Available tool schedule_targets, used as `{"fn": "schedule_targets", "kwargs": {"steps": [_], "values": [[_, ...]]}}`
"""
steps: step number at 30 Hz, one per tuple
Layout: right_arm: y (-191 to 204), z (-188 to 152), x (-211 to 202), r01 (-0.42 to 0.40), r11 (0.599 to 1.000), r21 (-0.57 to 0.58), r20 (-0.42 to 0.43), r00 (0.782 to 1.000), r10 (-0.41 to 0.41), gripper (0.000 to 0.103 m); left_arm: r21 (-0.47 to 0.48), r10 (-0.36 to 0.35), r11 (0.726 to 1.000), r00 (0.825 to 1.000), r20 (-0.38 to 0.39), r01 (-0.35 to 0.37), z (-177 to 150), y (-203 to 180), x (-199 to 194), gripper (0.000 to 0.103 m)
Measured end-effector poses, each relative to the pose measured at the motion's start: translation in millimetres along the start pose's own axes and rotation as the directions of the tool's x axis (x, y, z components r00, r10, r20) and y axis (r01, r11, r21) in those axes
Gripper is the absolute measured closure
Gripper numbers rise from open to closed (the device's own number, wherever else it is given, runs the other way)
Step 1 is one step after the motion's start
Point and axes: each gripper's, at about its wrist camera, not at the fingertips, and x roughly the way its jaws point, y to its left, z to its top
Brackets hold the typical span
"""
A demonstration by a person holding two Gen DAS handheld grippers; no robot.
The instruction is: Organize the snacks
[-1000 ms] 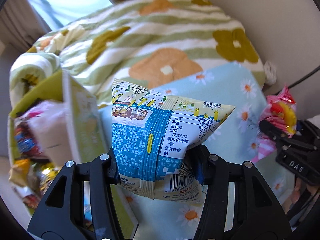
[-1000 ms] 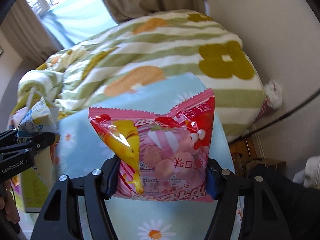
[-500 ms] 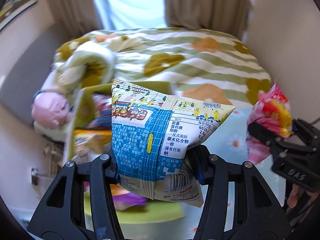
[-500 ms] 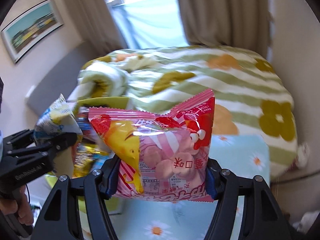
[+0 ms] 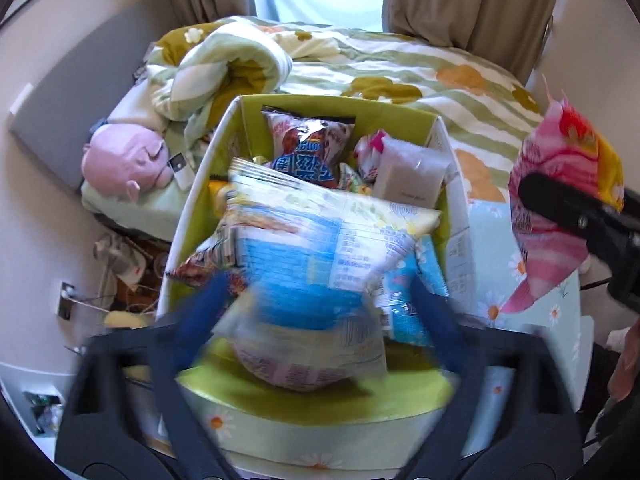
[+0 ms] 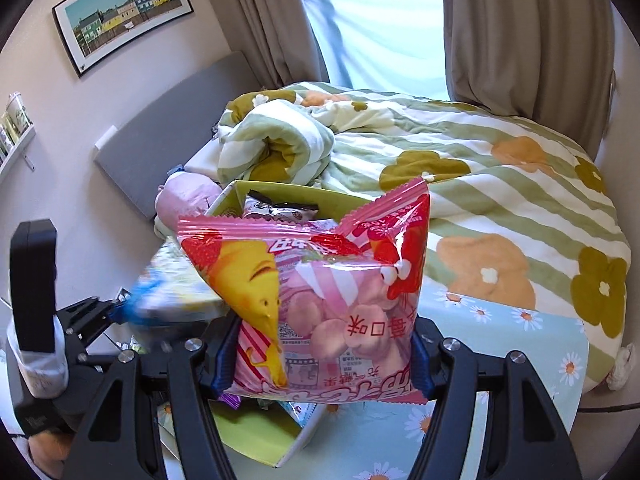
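Observation:
A green storage box (image 5: 332,106) with several snack packs stands on the bed edge; it also shows in the right wrist view (image 6: 280,192). My left gripper (image 5: 316,308) is over the box, its jaws spread wide, and the blue-and-white snack bag (image 5: 312,264) sits blurred between them, apparently loose. The bag also shows in the right wrist view (image 6: 168,288). My right gripper (image 6: 320,356) is shut on a pink snack bag (image 6: 320,304), held to the right of the box; the bag also shows in the left wrist view (image 5: 560,208).
A striped flower quilt (image 6: 500,160) covers the bed behind the box. A pink plush toy (image 5: 120,160) lies left of the box. A light-blue daisy cloth (image 6: 500,360) lies under and right of the box. Curtains (image 6: 520,32) hang at the back.
Both grippers swung left over the green box. My left jaws opened wide and the blue-and-white bag is dropping, blurred. The right gripper keeps the pink bag.

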Motion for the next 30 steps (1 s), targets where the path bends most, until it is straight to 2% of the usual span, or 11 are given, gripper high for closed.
{"fn": "schedule_targets", "kwargs": {"steps": [7, 13, 20, 21, 22, 23, 25, 30], "values": [[6.0, 5.2, 0.5, 0.010, 1.000, -0.001, -0.003, 1.000, -0.010, 0.040, 0.042, -0.001, 0.999, 0.997, 0.073, -0.002, 2.3, 13.0, -26.0, 0.000], [20.0, 28.4, 12.7, -0.001, 1.000, -0.016, -0.013, 1.000, 0.001, 0.040, 0.027, -0.004, 1.000, 0.996, 0.089, 0.001, 11.0, 38.7, -31.4, 0.000], [48.4, 47.7, 41.9, 0.019, 0.999, -0.047, -0.046, 0.999, -0.021, 0.037, 0.032, -0.005, 0.999, 0.996, 0.094, 0.002, 19.8, 64.0, -24.8, 0.000], [51.0, 48.0, 46.3, 0.024, 0.999, -0.043, -0.044, 0.999, -0.026, 0.035, 0.034, -0.011, 0.999, 0.996, 0.093, 0.008, 20.0, 67.1, -23.0, 0.000], [52.7, 48.0, 49.7, 0.028, 0.999, -0.038, -0.043, 0.999, -0.029, 0.028, 0.037, -0.015, 0.999, 0.996, 0.092, 0.012, 20.3, 68.8, -21.9, 0.000], [53.4, 47.4, 52.1, 0.033, 0.999, -0.032, -0.038, 0.999, -0.035, 0.012, 0.041, -0.020, 0.999, 0.996, 0.093, 0.016, 20.0, 70.5, -21.1, 0.000], [54.0, 44.5, 51.3, 0.044, 0.999, -0.015, -0.013, 0.999, -0.045, 0.000, 0.055, -0.026, 0.998, 0.995, 0.095, 0.021, 17.7, 71.2, -20.3, 0.000], [52.5, 31.6, 26.9, 0.069, 0.997, 0.038, 0.053, 0.996, -0.071, 0.000, 0.075, -0.021, 0.997, 0.993, 0.113, 0.013, 6.4, 68.0, -31.4, 0.000]]}}
